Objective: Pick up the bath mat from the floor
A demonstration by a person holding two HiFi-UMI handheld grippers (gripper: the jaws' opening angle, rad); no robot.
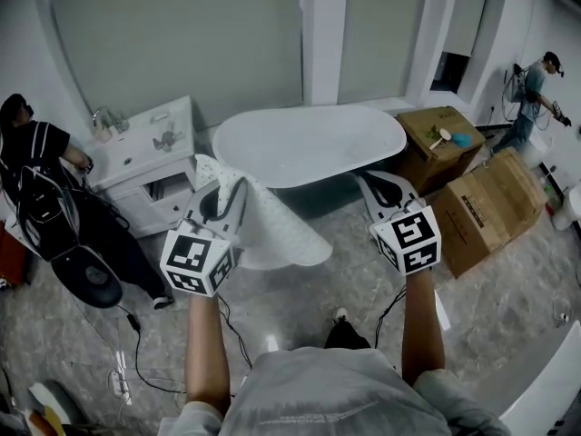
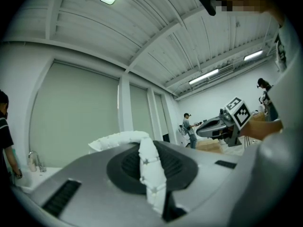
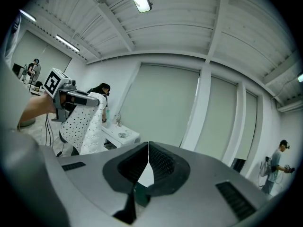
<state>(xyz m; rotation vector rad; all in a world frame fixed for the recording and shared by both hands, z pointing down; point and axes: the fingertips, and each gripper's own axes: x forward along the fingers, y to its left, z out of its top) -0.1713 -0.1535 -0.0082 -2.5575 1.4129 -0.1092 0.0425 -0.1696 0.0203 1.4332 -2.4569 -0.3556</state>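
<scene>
Above grey floor, left hand-held gripper clamps the bath mat; right hand-held gripper closed, empty.

The bath mat is pinched between the jaws of the left gripper and hangs below and to its right, in the space between it and the right gripper, apart from the latter. The bathtub lies beyond both grippers, across their line. A sink cabinet stands beyond and left of the left gripper, at the tub's left end, with a person further left beside it. Two cardboard boxes sit right of the right gripper: the near box just beside it, the far box behind that, at the tub's right end. A second person stands beyond the boxes, far right.
</scene>
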